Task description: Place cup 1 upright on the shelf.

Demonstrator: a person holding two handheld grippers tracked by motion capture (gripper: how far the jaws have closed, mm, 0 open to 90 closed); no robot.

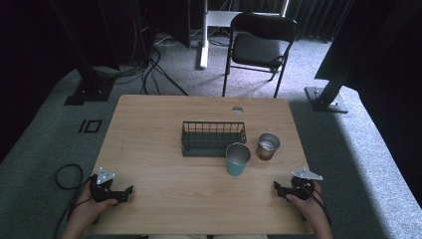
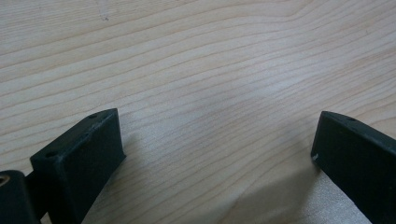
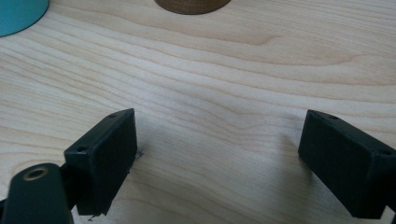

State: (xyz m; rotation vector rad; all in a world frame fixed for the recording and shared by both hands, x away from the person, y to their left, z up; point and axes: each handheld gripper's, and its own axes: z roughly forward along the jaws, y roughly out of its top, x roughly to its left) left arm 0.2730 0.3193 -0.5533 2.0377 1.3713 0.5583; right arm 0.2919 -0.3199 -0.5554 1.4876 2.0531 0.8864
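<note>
Currently both grippers are resting near the table's front edge, jaws spread w/ nothing between. Right gripper (image 1: 287,189) is sitting nearer the teal cup (image 1: 237,159) and steel cup (image 1: 267,146), probably just ahead-left of it. Left gripper (image 1: 121,194) is well apart; wire rack (image 1: 213,138) is standing behind.

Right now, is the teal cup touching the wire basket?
Cannot tell. In the high view the teal cup overlaps the wire basket's front corner, which hides any contact or gap.
</note>
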